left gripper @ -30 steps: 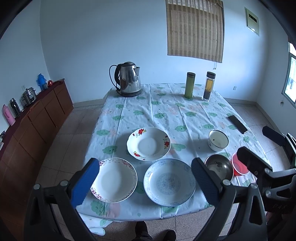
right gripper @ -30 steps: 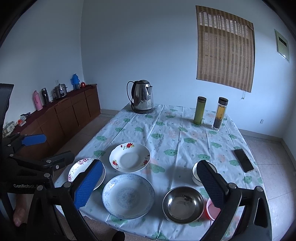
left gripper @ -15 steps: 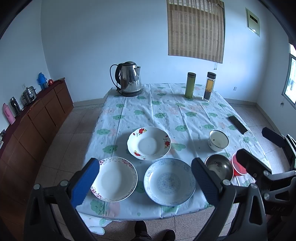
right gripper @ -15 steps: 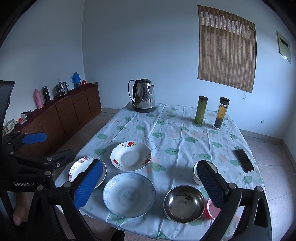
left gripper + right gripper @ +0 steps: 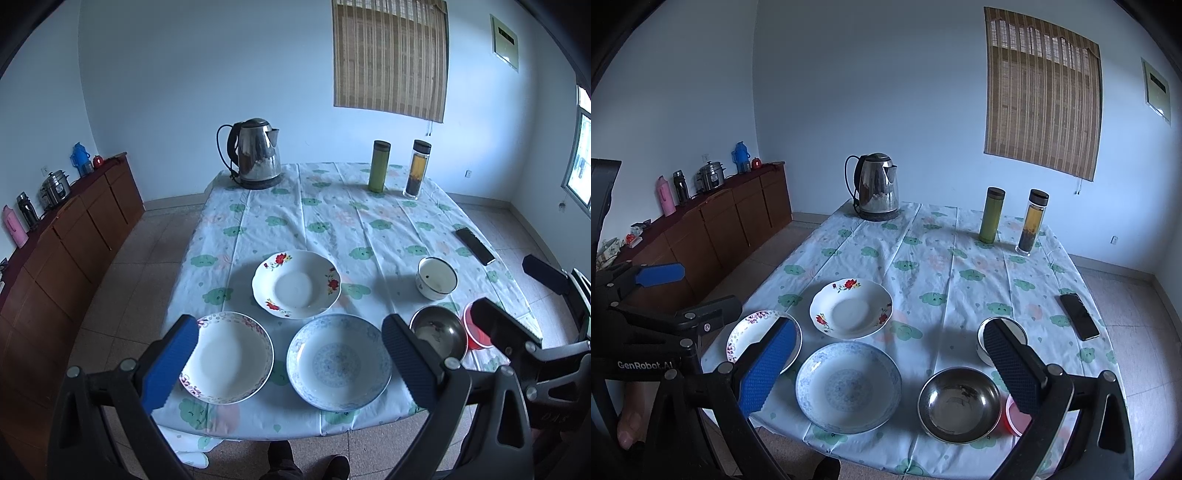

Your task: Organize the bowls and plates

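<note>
Here the left tongs (image 5: 661,291) carry the words "GenRobot.AI". The red bowl (image 5: 1015,415) hides partly behind the right tongs (image 5: 886,373). Both tongs gape wide, holding nothing, same as before. The plates, like the blue plate (image 5: 339,362), sit on the bench (image 5: 332,229).

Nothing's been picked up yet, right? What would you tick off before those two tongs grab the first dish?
1. Left tongs open, empty: ok.
2. Right tongs open, empty: ok.
3. Purple-rimmed white plate, red-flowered white plate, blue-patterned plate lie apart, unstacked: ok.
4. Shiny steel bowl holds dark specks; clean: cannot tell.
5. Small red bowl half hidden behind the right tongs; free to grab: cannot tell.
</note>
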Demonstrator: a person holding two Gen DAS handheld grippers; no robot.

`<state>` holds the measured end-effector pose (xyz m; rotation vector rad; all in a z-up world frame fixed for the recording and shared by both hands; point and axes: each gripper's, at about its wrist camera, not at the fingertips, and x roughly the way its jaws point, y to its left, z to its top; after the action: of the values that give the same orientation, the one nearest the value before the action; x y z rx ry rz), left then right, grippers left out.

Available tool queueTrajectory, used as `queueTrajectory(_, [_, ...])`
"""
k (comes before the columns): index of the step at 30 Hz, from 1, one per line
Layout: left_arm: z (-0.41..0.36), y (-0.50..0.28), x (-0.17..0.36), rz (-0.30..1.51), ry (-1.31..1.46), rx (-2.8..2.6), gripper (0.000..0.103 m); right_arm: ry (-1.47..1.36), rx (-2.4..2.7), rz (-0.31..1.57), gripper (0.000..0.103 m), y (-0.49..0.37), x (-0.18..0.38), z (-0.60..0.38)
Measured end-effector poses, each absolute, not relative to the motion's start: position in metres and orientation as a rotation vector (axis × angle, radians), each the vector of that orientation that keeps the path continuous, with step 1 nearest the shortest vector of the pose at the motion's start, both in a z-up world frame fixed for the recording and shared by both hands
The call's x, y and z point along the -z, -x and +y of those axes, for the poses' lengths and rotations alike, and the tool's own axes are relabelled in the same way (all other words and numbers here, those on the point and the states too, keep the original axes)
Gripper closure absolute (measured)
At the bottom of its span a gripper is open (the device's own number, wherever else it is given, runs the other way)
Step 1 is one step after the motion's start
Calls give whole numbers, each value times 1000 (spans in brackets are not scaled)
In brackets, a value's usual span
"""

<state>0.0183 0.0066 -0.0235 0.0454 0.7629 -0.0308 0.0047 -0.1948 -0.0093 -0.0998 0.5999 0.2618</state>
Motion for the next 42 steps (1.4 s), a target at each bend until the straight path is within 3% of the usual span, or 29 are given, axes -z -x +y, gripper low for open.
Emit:
queueTrajectory(19, [29,-52,47,876,-4,14,2,78,-309,688,1,-35,35,-173])
queueTrajectory(32, [121,-71,109,1053,133,-152,2,93,-452,844,1,-76,84,-104])
queueTrajectory(42, [172,-88,166,1182,216,-207,3,146,-507,959,9,-103,129,-57])
